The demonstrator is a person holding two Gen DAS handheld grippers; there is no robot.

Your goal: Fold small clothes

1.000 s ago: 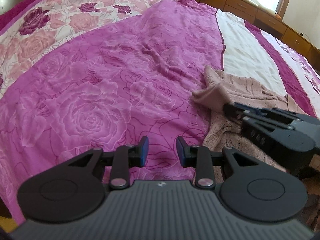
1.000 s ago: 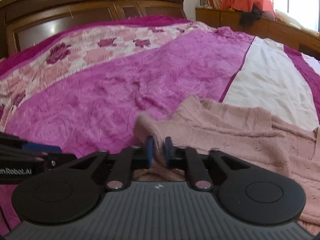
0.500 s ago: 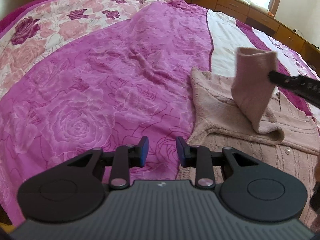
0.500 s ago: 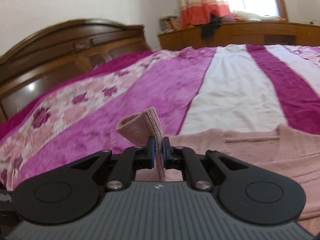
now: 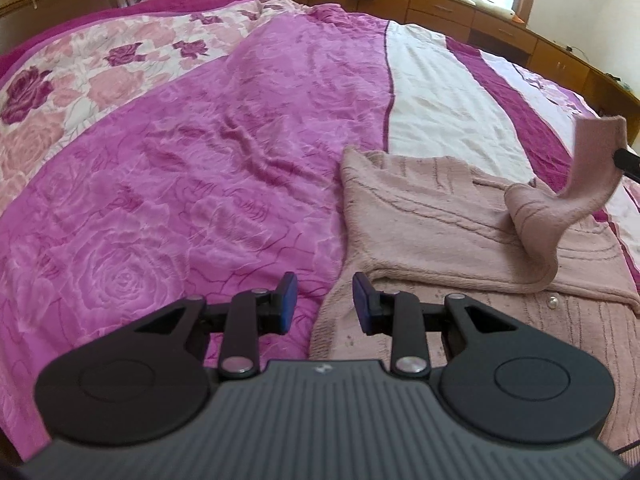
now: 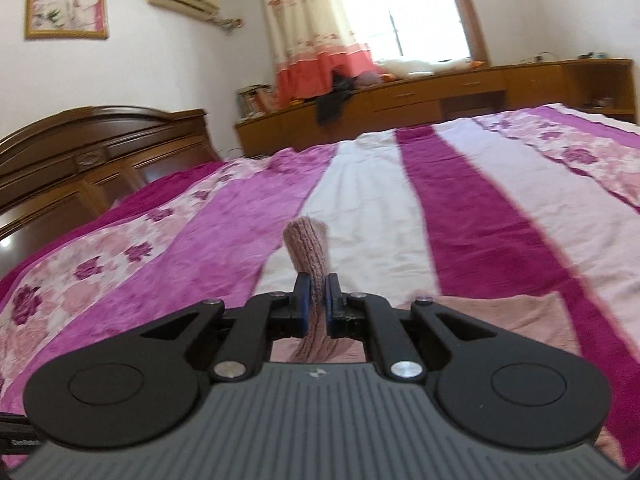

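A small dusty-pink knitted cardigan [image 5: 432,220] lies flat on the bed at the right of the left wrist view, small buttons showing along its near part. One sleeve [image 5: 576,184] is lifted off it and drawn to the right, folding over the body. My right gripper [image 6: 315,296] is shut on that sleeve's ribbed cuff [image 6: 306,244], which sticks up between the blue pads. My left gripper [image 5: 322,302] hovers open over the cardigan's near left edge, holding nothing.
The bed carries a magenta and pink rose-patterned bedspread [image 5: 180,184] with a white stripe [image 6: 368,216]. A dark wooden headboard [image 6: 92,152] stands at the left and low wooden cabinets [image 6: 460,92] run under the curtained window.
My right gripper has lifted the sleeve cuff off the bedspread at the cardigan's left and carried it up and across to the right. The left gripper stayed open and shifted slightly toward the cardigan.
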